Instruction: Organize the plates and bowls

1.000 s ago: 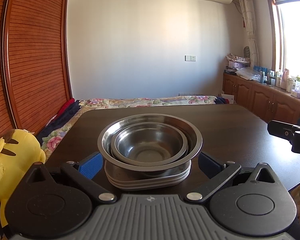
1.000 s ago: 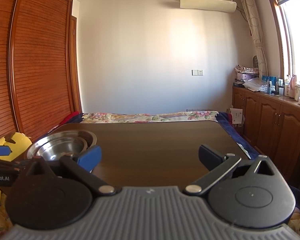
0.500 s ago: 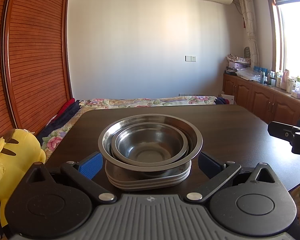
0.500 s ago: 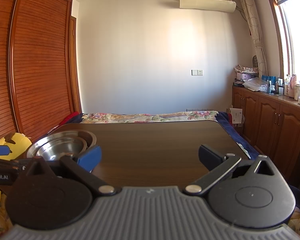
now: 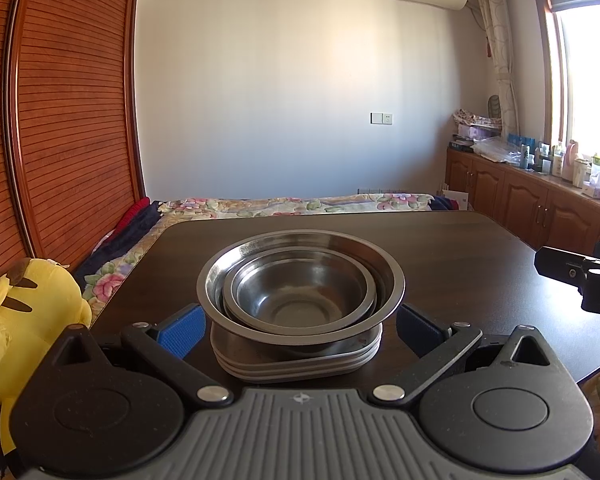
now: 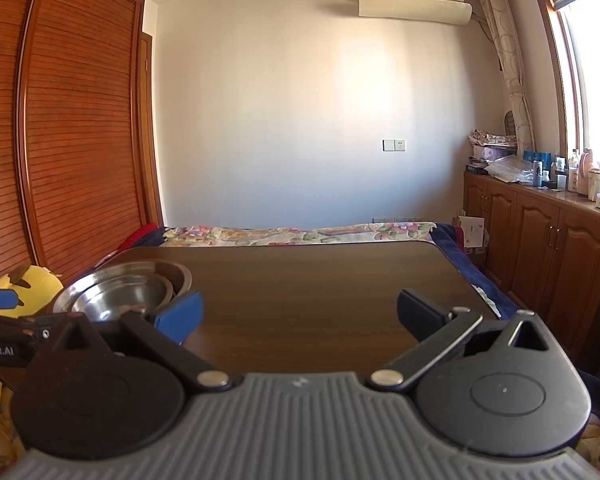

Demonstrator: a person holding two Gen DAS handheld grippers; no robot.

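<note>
Steel bowls (image 5: 300,288) nested on stacked plates (image 5: 296,360), near left on the dark table (image 5: 460,248). Left gripper (image 5: 300,324) wide open around the stack, touching nothing. Right gripper (image 6: 300,312) open, empty. Looks done; nothing left loose.

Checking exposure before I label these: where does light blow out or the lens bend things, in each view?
Left wrist view: the window is blown out white, the wardrobe bows from fisheye, and the bowls stay sharp with soft sheen. Right wrist view: the window is again clipped, with a warm patch on the wall.
</note>
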